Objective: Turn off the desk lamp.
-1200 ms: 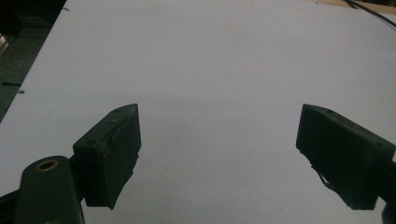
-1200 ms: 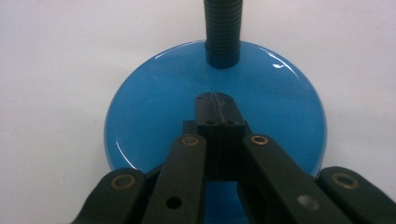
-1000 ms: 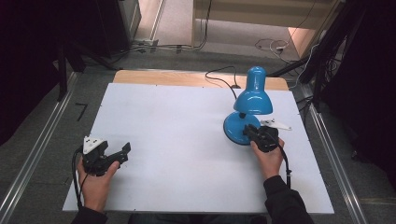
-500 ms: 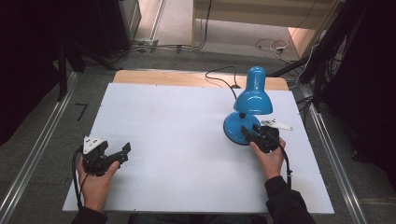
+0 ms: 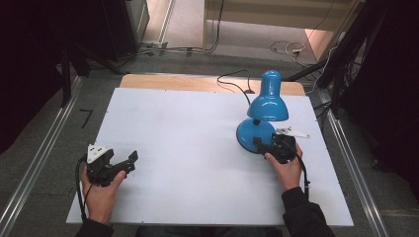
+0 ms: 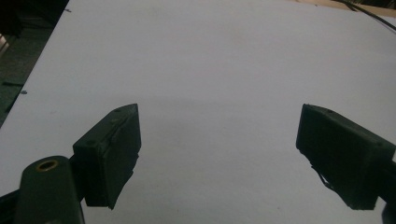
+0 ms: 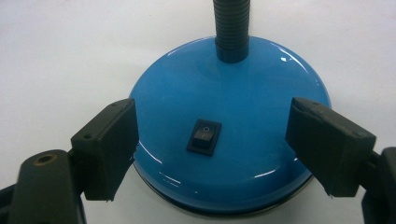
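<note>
Item under inspection: a blue desk lamp (image 5: 264, 116), standing on the right half of the white worktop (image 5: 188, 148), toward its far side, with its black cord running off the far edge.

Handling, as a judgement: the round base (image 7: 229, 126) looks like glossy painted metal, so it is probably weighted and slippery under hard pads. The domed top gives the jaws no flat face; the rim of the base is the more secure hold, taken across its width. The ribbed black neck (image 7: 231, 28) looks flexible, so lifting by the neck or shade would likely let the lamp sag or swing. The rocker switch (image 7: 204, 135) calls for a light press, not a squeeze.

Appearance: bell-shaped blue shade (image 5: 268, 103) over a round blue base, with the black switch set in the near side of the base.

Right gripper (image 7: 210, 144): jaws wide open, 1 on each side of the base near its rim and holding nothing; contact cannot be confirmed.

Left gripper (image 6: 219, 149): jaws wide open over bare worktop at the near left, well apart from the lamp, holding nothing.
</note>
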A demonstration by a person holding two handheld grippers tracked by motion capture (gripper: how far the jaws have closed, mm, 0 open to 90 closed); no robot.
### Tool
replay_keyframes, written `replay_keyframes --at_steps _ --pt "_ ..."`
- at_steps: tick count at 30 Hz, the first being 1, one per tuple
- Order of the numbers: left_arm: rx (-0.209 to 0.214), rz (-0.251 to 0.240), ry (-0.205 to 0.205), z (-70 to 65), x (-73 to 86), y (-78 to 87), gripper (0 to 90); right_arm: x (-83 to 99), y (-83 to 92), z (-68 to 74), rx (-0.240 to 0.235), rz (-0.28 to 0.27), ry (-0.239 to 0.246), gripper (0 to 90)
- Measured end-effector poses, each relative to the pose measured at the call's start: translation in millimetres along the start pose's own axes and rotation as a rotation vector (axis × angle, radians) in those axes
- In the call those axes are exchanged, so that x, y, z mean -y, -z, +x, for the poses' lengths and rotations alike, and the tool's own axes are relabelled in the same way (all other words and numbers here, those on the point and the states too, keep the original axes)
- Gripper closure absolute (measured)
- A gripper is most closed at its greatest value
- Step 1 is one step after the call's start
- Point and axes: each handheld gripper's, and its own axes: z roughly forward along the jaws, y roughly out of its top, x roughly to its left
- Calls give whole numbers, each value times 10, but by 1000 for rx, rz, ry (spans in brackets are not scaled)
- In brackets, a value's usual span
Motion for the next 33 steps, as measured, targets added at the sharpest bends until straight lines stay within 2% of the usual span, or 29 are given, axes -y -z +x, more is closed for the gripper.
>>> replay_keyframes --at_steps 9,18,33 --pt "0 -1 -4 -5 -3 3 151 5 77 -19 16 14 15 138" --pt "1 -3 -3 -10 -6 11 151 76 185 -108 41 28 26 138" --pt "2 -2 -3 -11 -6 12 151 183 396 -240 55 37 35 138"
